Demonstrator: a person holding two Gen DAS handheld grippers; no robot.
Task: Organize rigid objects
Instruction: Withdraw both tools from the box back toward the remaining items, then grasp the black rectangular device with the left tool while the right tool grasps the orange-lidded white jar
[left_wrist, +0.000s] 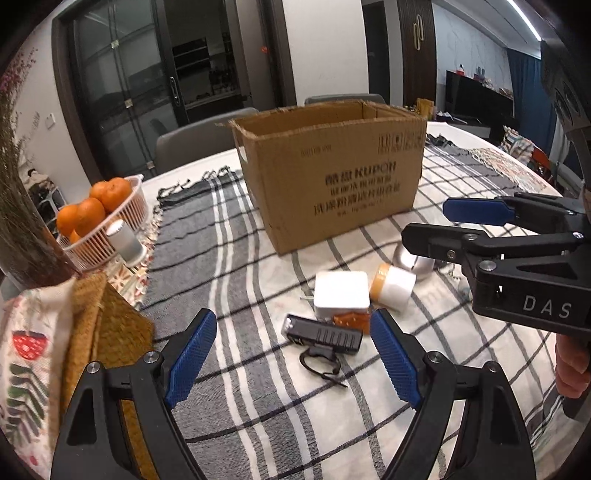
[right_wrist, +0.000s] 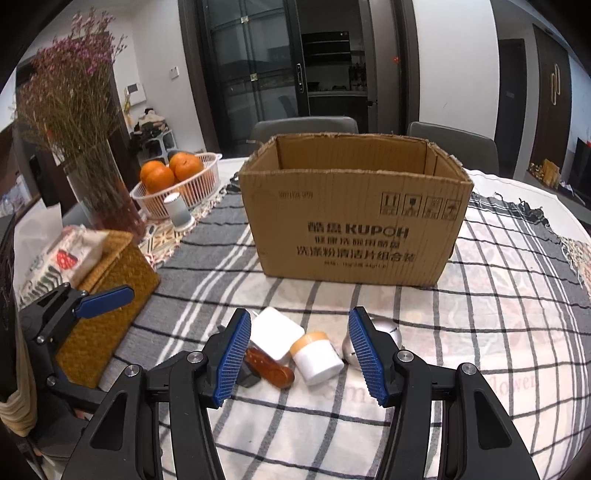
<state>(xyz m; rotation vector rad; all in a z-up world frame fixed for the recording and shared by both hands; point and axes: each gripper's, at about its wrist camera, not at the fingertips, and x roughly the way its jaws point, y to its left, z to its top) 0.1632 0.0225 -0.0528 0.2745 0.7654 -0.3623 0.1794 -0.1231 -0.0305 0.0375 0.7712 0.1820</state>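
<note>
Currently, both grippers are hovering with jaws apart and empty over items lying near the table's (right_wrist: 524, 206) front edge. Only the left gripper (left_wrist: 293, 358) view is showing the black light (left_wrist: 324, 335). The right gripper (right_wrist: 297, 356) is framing the white jar (right_wrist: 318, 355), with the cardboard box (right_wrist: 354, 221) standing open behind.

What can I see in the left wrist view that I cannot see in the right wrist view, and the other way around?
Only the left wrist view shows the whole black device with its strap, and a hand holding the right gripper.

Only the right wrist view shows the pink flower tops.

Both show the cardboard box, white adapter, white jar, silver round object, orange basket, wicker box and checked cloth.
</note>
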